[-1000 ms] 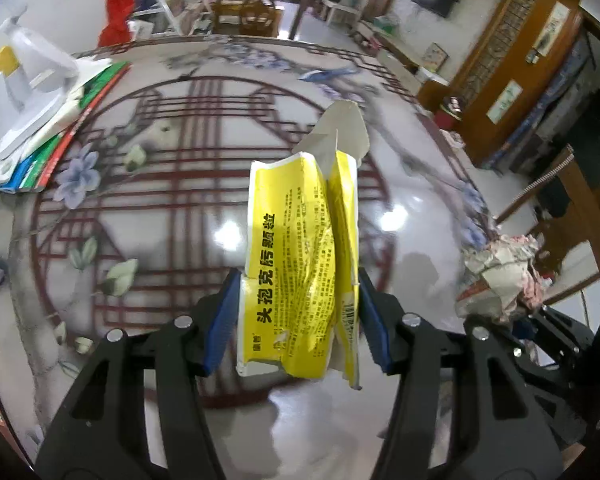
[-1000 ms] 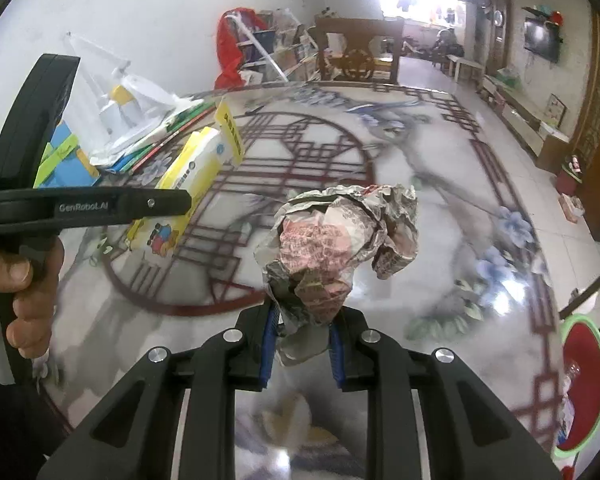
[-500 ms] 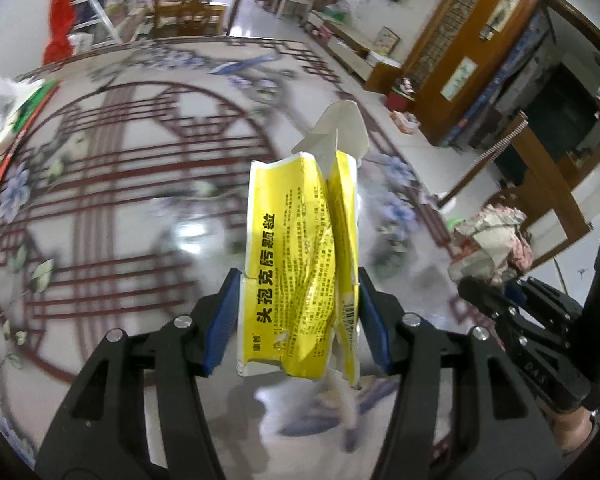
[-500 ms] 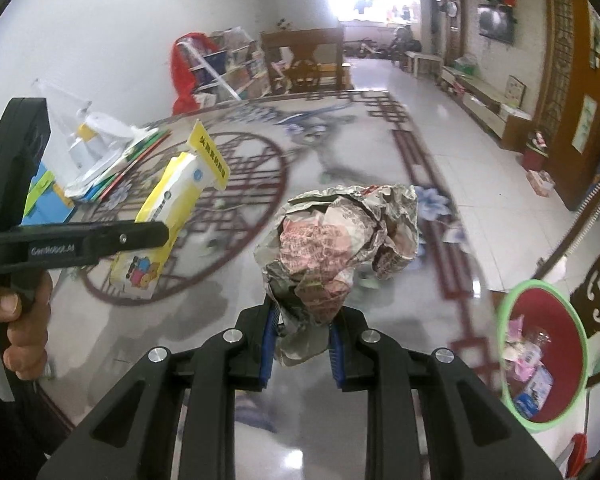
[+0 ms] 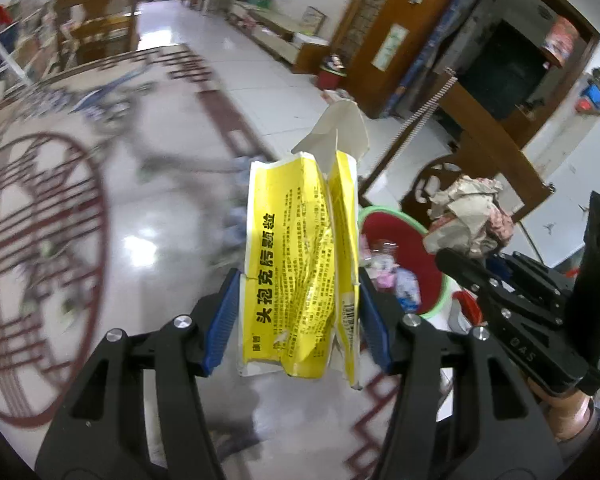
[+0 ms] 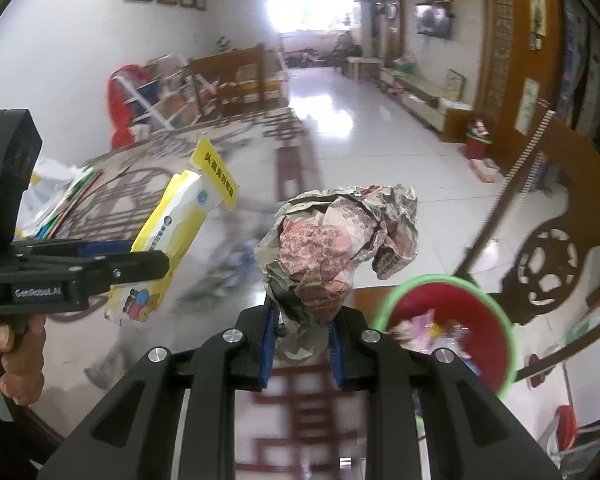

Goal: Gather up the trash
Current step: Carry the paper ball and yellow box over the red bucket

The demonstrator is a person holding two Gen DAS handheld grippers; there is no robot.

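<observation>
My left gripper (image 5: 298, 312) is shut on a crumpled yellow medicine box (image 5: 300, 256) with an open white flap, held above the table's right edge. My right gripper (image 6: 302, 336) is shut on a crumpled ball of printed paper (image 6: 336, 252). A red bin with a green rim (image 6: 448, 332) stands on the floor to the right of the table, with trash inside; it also shows in the left wrist view (image 5: 404, 248), behind the box. Each gripper shows in the other's view: the right one (image 5: 460, 258) at right, the left one (image 6: 148, 264) at left.
The glossy table (image 5: 100, 240) with a dark red lattice pattern lies below and to the left. Books and a plastic bag (image 6: 56, 196) lie at its far left. A carved wooden chair (image 6: 548, 256) stands beyond the bin. Tiled floor stretches ahead.
Both grippers have swung right with their trash, from over the table's middle to its right edge. The red bin has come closer and larger in both views.
</observation>
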